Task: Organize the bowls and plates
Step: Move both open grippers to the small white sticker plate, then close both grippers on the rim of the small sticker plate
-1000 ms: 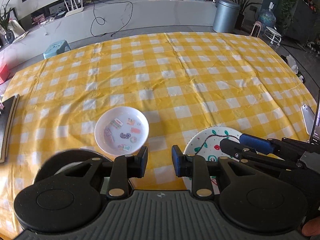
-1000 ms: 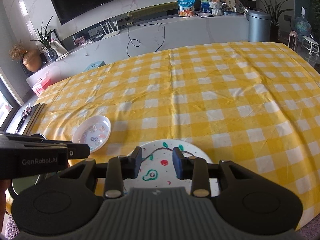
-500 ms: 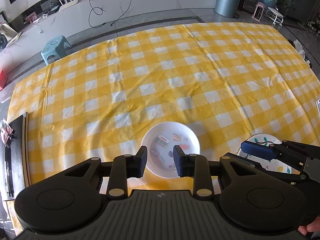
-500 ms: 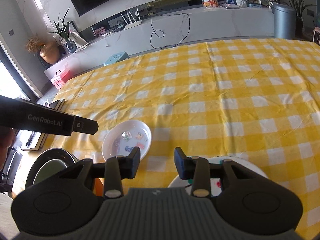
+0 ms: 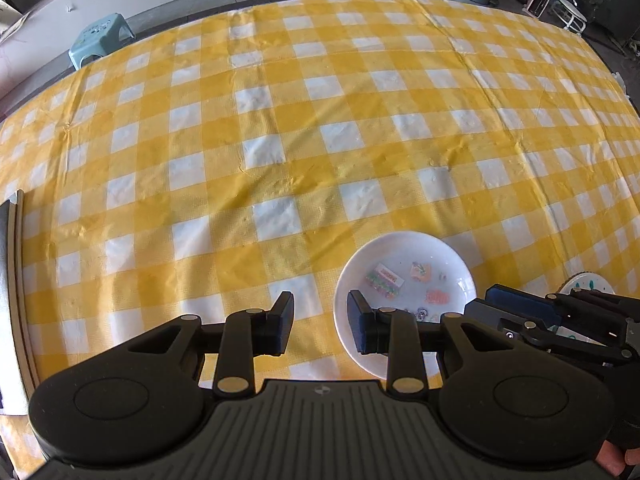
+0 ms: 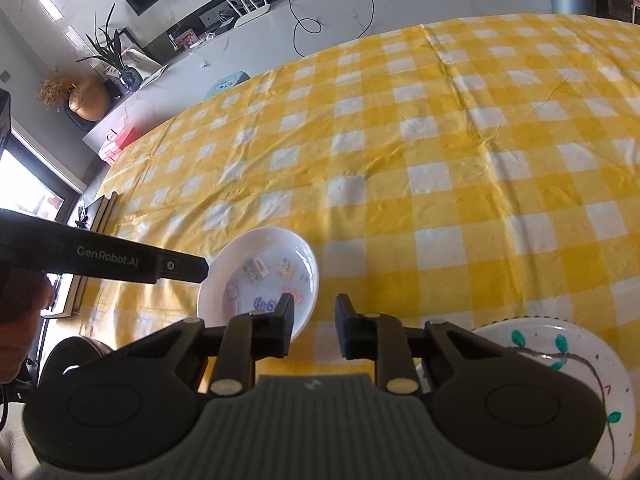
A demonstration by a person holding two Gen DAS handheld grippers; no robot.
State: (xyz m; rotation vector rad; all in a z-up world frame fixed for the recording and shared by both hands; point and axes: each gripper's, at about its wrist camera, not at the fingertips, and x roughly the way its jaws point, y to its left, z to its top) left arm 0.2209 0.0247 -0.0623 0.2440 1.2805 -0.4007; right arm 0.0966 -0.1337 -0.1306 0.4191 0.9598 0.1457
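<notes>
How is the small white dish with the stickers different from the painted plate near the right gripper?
The small dish is deeper, with raised sides; the painted plate looks flat. The small dish carries little colourful sticker-like pictures, while the painted plate has a drawn vine with green leaves. The small dish lies mostly in open view between the two grippers; the painted plate is partly hidden under the right gripper. Both are round, white and resting on the yellow checked tablecloth.
</notes>
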